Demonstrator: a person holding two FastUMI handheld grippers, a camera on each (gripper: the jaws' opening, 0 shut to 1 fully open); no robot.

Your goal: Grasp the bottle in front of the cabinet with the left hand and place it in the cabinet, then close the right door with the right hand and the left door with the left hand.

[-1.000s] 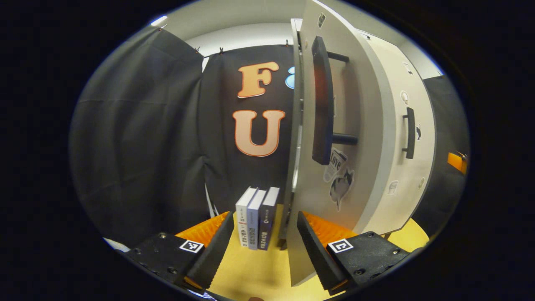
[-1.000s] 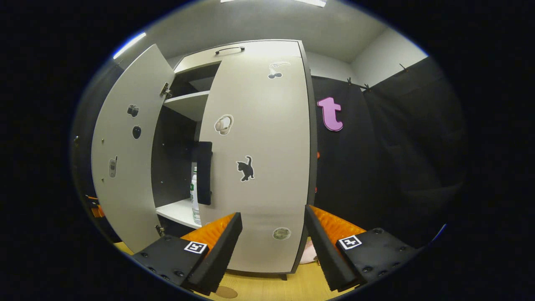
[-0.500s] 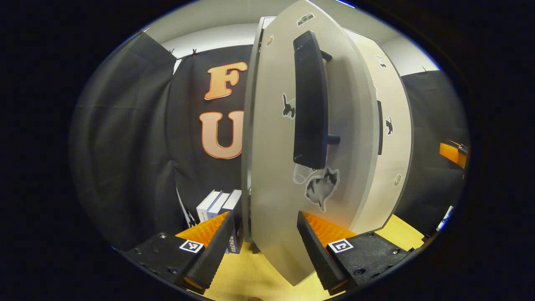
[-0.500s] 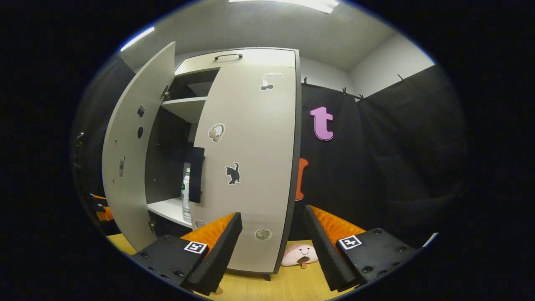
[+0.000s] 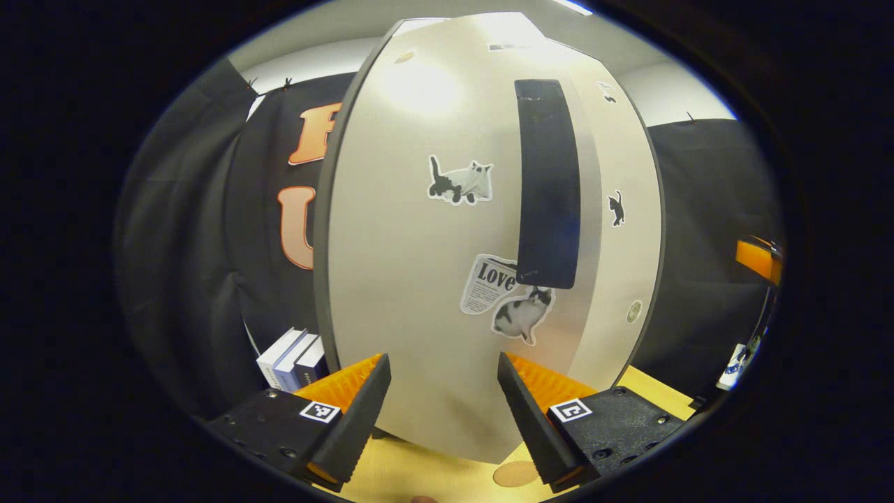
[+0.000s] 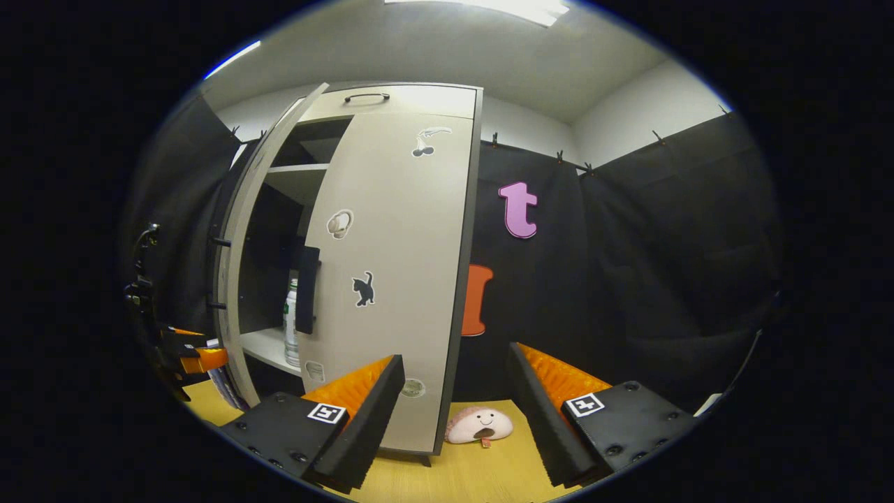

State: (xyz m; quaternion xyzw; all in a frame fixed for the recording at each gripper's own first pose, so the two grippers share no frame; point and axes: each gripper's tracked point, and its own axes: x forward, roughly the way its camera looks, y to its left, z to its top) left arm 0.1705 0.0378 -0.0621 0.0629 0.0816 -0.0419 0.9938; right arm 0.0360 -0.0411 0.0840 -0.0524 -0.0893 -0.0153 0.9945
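At lower centre of the left gripper view: left gripper (image 5: 443, 402), fingers spread wide, nothing between them, pointed square at the face of the left door (image 5: 412, 279). Whether the fingertips touch the panel cannot be told. Door handle (image 5: 548, 185), dark and upright, stands right of centre; cat stickers and a newspaper sticker lie beside and below it.

Lower centre of the right gripper view: right gripper (image 6: 454, 405), fingers likewise spread and empty, held apart from the cabinet (image 6: 391, 105). Right door (image 6: 398, 279) sits shut or very nearly so. Left door shows edge-on at left of frame, partly ajar. The left gripper appears low at far left, beside that door's outer face.

Bottle (image 6: 290, 325): upright on the lower shelf (image 6: 262, 346) inside the cabinet, seen through the gap between the doors.

Surroundings: pale wooden worktop (image 6: 503, 461); small plush toy (image 6: 479, 426) lying by the cabinet's right foot; books (image 5: 290, 356) standing left of the cabinet; black cloth walls; white ceiling.
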